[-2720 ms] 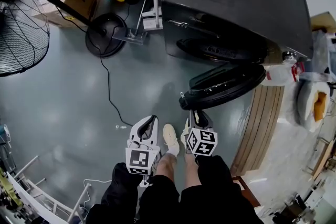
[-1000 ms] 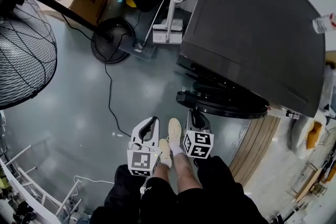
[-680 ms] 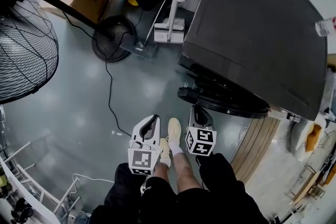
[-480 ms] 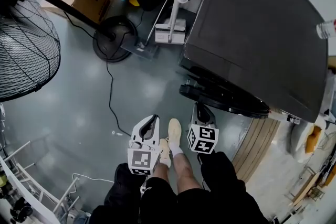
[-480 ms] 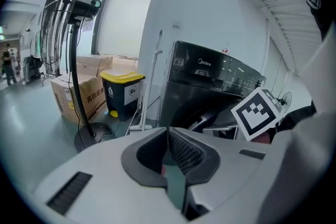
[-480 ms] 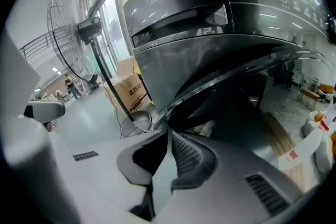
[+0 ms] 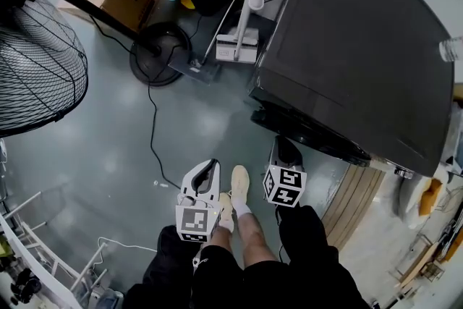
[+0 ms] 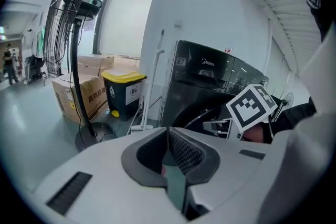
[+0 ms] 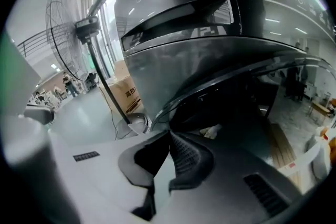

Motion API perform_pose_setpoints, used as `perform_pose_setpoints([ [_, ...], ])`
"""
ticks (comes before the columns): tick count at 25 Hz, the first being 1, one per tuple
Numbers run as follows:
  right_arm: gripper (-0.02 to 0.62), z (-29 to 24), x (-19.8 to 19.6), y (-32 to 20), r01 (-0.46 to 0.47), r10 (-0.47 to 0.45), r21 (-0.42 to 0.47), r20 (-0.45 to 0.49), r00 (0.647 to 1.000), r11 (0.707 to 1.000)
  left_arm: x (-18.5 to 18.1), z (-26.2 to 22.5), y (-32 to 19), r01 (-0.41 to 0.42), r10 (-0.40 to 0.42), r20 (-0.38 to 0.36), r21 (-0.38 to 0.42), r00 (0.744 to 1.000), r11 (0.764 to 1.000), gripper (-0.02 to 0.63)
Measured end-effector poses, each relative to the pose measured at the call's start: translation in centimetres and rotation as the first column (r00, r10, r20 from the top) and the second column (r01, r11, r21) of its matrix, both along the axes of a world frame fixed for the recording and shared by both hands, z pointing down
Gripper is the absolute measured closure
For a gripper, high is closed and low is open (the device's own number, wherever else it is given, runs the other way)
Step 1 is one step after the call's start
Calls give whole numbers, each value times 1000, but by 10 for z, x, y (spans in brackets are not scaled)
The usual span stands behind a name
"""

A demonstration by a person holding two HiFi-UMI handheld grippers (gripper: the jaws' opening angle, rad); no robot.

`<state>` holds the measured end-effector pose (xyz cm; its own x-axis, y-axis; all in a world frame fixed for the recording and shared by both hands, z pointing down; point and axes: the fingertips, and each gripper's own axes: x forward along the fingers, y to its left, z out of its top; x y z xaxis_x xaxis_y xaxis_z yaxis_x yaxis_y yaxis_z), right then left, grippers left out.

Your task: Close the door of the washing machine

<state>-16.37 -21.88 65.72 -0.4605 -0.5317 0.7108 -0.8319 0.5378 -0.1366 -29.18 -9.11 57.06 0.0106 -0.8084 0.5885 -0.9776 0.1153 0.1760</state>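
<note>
1. Two grippers sit low centre; the left gripper (image 7: 208, 168) has its jaws together, empty.
2. The right gripper (image 7: 283, 147) has just closed its jaws on nothing, beside the door (image 7: 311, 135).
3. That door stands nearly shut against the washing machine (image 7: 362, 47), centre right.

Low in the frame, black sleeves (image 7: 165, 257) cover both arms, with black shorts (image 7: 235, 280) between them. A cream shoe (image 7: 238, 183) over a white sock (image 7: 239, 209) shows at centre. The left tongs (image 7: 209, 165) and right tongs (image 7: 283, 144) have pale grey-white shells. Each carries a white cube (image 7: 193, 222) printed with black square markers. Their pads (image 8: 185, 152) are dark and ribbed.
</note>
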Motion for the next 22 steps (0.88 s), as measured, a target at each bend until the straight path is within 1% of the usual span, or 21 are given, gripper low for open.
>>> perform_pose_setpoints([
  [5, 578, 1, -4, -3, -11, 11, -9, 11, 1000, 1000, -2, -1, -4, 3, -3, 2, 0, 1000, 1000, 575],
  [9, 578, 0, -3, -4, -8, 8, 2, 12, 1000, 1000, -1, -5, -6, 1, -1, 6, 9, 1000, 1000, 575],
  [11, 577, -4, -5, -2, 18, -18, 20, 19, 1000, 1000, -1, -6, -4, 4, -4, 7, 10, 1000, 1000, 575],
  [14, 577, -19, -10, 8, 96, -98, 70, 21, 995, 993, 5, -13, -2, -4, 4, 8, 21, 1000, 1000, 575],
  [17, 577, -38, -7, 20, 131, -134, 103, 23, 991, 986, 13, -30, -3, -33, 32, 19, 49, 999, 998, 575],
  [22, 577, -86, 0, 36, 124, -134, 147, 63, 989, 981, 19, -76, 2, -67, 61, 64, 97, 996, 993, 575],
])
